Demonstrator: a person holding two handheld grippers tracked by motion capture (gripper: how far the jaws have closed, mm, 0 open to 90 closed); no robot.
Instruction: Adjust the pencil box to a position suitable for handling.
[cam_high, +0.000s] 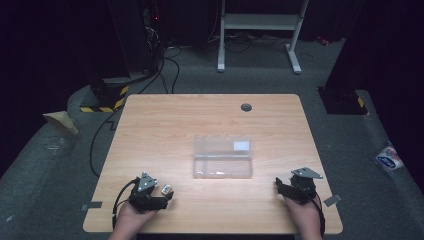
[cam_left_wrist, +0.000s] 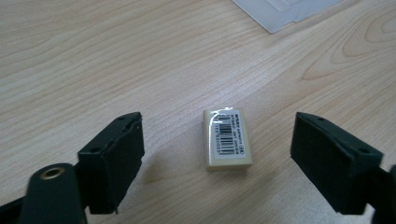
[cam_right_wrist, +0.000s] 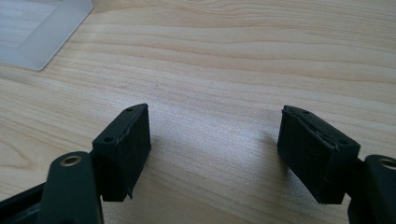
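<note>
Eraser (cam_left_wrist: 228, 138), a small cream block with rounded edges and a shiny white wrapper bearing a barcode, lies flat on the table (cam_high: 165, 120) in the lower middle of the left gripper view. It sits between the two black jaws, with bare wood showing on both sides, so nothing presses on it. In the high view the eraser (cam_high: 167, 189) is a pale speck at the lower left of the frame, just beside the tip of the left gripper (cam_high: 167, 196).

The left gripper (cam_left_wrist: 217, 154) is held low over the tabletop, its jaws spread wide and pointing toward the right of the high view; the hand behind it comes in from the bottom edge, wrist close to the table's near rim. Each jaw ends in a blocky matte pad, slightly rough along the edges.

The right gripper (cam_high: 278, 184) sits at the lower right of the high view, its hand likewise entering from the bottom, jaws pointing toward the frame's left. In its own view the right gripper (cam_right_wrist: 215, 149) stands wide open over plain wood and holds nothing.

The table is light wood with a wavy grain, rectangular with rounded corners. A clear plastic box (cam_high: 223, 157), flat and rectangular, lies in the middle of the high view, well apart from both grippers; a frosted corner of it shows at the upper left of the right gripper view.
</note>
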